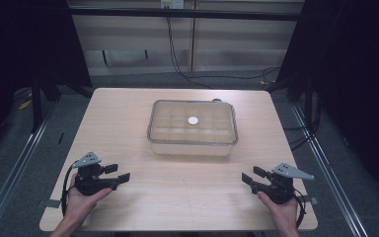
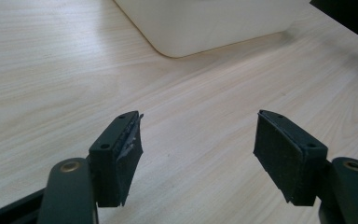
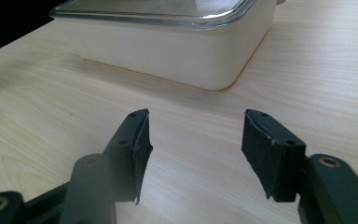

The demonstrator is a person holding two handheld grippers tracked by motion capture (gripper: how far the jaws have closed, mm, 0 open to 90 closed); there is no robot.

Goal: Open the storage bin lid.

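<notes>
A cream plastic box (image 1: 192, 143) with a clear lid (image 1: 192, 121) stands in the middle of the wooden table (image 1: 128, 113); a small white round thing (image 1: 193, 120) shows in its centre. My left gripper (image 1: 117, 174) rests low near the front left edge, held in a hand, jaws open and empty, pointing right toward the box (image 2: 205, 23). My right gripper (image 1: 252, 176) sits near the front right edge, open and empty, pointing left toward the box (image 3: 177, 56). In each gripper view the black pads (image 2: 128, 158) (image 3: 265, 151) stand apart over bare wood.
Dark curtains flank the table on both sides. Cables (image 1: 177, 59) trail on the floor behind the far edge. Metal rails (image 1: 15, 163) run along the floor on either side. Bare wood lies between the grippers and the box.
</notes>
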